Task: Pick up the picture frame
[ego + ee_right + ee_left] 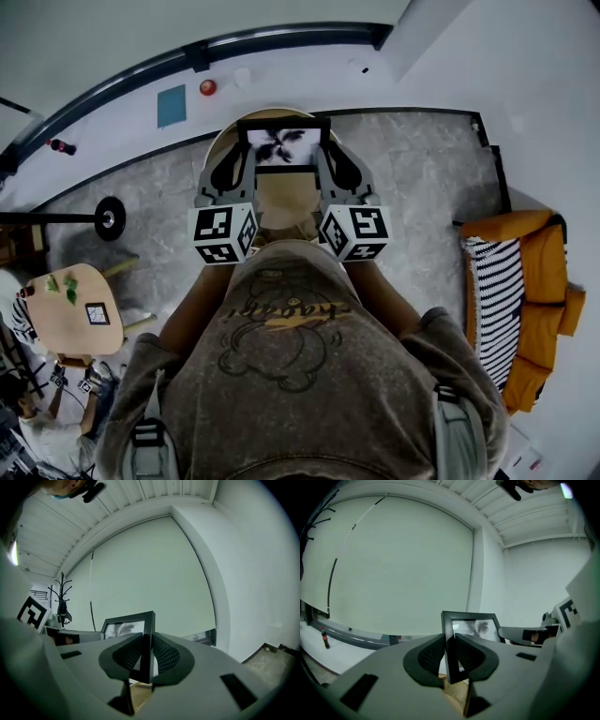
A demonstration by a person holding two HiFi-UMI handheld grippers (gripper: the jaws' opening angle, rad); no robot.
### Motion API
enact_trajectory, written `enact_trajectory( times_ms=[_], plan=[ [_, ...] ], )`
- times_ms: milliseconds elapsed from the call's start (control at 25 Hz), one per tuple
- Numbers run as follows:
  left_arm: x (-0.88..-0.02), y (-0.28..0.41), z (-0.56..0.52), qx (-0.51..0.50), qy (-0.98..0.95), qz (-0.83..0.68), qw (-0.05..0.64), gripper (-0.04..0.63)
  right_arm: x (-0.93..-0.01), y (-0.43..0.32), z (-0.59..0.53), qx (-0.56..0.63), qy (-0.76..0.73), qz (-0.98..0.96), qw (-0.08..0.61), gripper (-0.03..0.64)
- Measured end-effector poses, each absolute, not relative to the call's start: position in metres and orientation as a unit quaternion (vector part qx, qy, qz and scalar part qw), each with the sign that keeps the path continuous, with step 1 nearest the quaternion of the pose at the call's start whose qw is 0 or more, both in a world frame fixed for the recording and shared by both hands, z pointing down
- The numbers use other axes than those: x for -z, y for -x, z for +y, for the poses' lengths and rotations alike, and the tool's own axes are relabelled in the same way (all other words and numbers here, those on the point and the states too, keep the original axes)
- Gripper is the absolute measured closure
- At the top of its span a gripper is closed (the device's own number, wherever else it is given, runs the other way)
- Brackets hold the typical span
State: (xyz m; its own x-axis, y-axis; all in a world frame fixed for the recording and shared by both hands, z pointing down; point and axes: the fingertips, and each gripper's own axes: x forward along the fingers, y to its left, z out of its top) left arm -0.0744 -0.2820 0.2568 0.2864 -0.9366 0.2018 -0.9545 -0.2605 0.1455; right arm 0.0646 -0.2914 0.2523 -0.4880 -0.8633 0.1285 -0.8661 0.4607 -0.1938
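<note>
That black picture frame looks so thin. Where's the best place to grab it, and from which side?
Probably by its two upright side rails, coming in from left and right. The black picture frame stands upright and is thin edge-on, so narrow jaws fit over each rail, as the left gripper and right gripper are shut on them.

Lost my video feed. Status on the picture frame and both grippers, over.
Left gripper shut on picture frame's left side. Right gripper shut on its right side. Frame upright over round table. Nothing in the way.
</note>
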Motion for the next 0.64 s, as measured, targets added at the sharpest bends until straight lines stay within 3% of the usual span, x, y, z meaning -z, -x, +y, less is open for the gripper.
enact_trajectory(
  times_ms=[640],
  plan=[
    [-0.267,0.072,-0.280,-0.048,-0.793,-0.593,0.128,0.512,-0.266,-0.067,-0.289,-0.131,-0.509,-0.850,0.013,0.531]
  ],
)
